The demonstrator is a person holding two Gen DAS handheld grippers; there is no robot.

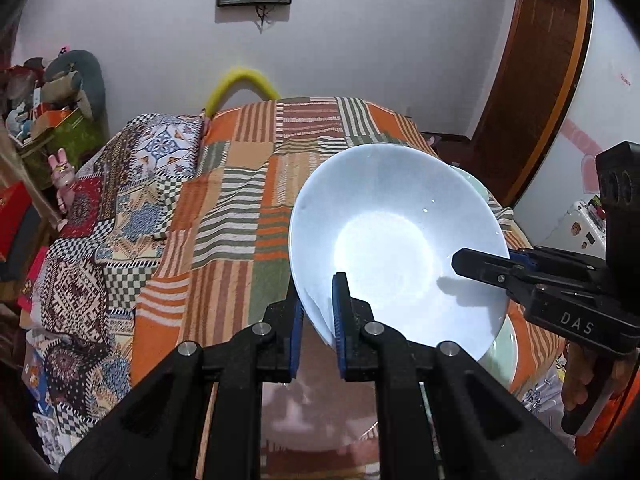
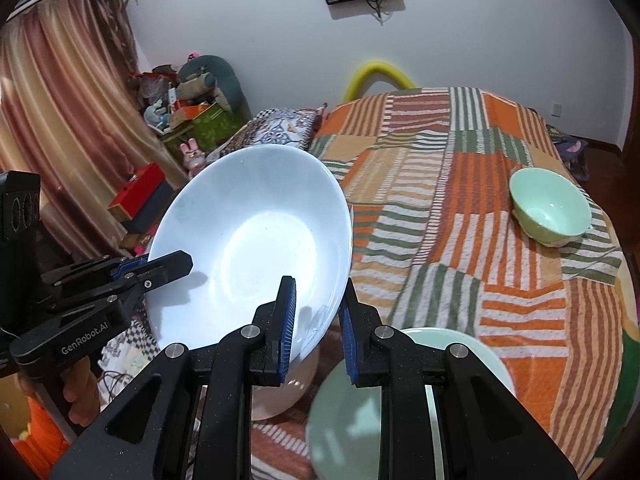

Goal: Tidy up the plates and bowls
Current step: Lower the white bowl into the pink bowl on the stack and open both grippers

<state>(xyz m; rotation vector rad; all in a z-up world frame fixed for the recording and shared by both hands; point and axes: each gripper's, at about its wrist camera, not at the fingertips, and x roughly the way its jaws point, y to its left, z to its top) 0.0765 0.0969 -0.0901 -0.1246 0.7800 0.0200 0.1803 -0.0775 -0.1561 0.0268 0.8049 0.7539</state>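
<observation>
Surface: striped patchwork bedspread (image 2: 460, 208) over a bed, pale wall behind, screen mounted on wall.
White bowl (image 2: 256, 248): lifted clear of the bedspread, tilted, hollow facing both cameras.
Left claw (image 1: 318, 312): clenched on the white bowl's near rim, one finger inside, one outside.
Right claw (image 2: 318, 320): clenched on the same bowl's rim, opposite edge from the left claw; again one finger in, one out.
Small green bowl (image 2: 550, 210): upright on the bedspread, well apart from the white bowl, far off to its right.
Pale green dish (image 2: 348, 416): on the bedspread just below and right of the white bowl, partly hidden by the right claw; plate or bowl, cannot tell.
Pinkish dish (image 2: 280, 392): directly under the white bowl, mostly hidden.
Key relation: white bowl held between both claws, above the lower dishes; right claw nearer the pale green dish and the small green bowl.
Count: one white bowl, one small green bowl, one pale green dish, one pinkish dish, two claws.
Judgement: likely mid-carry toward a stack; uneven release by one claw could tip it.
</observation>
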